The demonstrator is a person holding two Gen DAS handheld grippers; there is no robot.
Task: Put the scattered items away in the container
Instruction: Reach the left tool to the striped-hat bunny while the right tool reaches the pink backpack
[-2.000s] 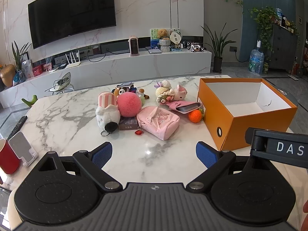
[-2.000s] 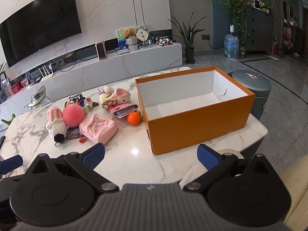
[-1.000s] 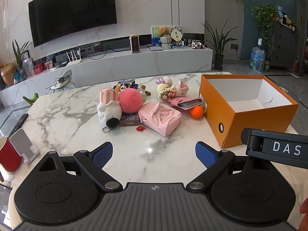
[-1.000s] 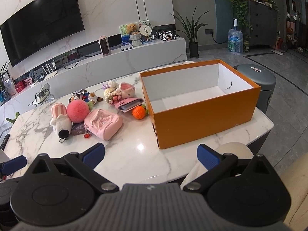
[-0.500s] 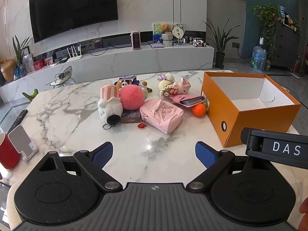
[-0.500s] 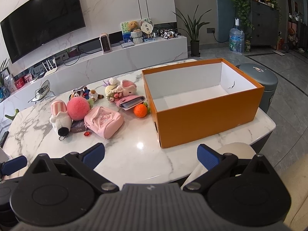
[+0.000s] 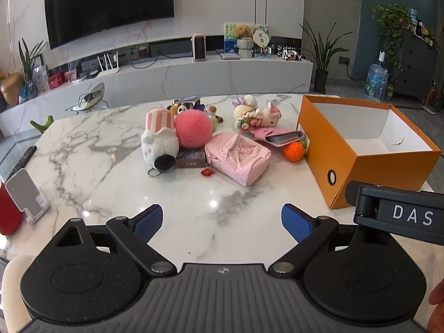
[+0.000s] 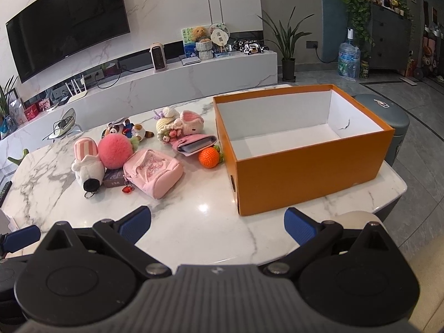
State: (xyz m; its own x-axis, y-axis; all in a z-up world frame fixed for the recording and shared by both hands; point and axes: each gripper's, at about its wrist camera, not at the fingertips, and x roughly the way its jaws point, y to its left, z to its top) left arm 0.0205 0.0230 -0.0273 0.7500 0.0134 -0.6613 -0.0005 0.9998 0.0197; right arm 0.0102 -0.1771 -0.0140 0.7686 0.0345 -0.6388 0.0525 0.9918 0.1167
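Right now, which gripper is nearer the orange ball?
Neither clearly. The left gripper faces the toy pile with the orange ball ahead-right; the right gripper sees it just ahead-left, beside the orange box.

The white grey-veined marble table (image 7: 91,166) is carrying everything. On its right side the open orange cardboard box (image 8: 310,163) is sitting, white inside. Left of it a small orange knitted ball (image 8: 209,157) is lying just beside the box wall, with a pink fabric pouch (image 7: 238,157), a fluffy pink pompom (image 7: 193,129) and a pink-striped white plush keychain (image 7: 159,144) clustering further left. At the near-left edge, a red cup (image 7: 7,213) is standing.
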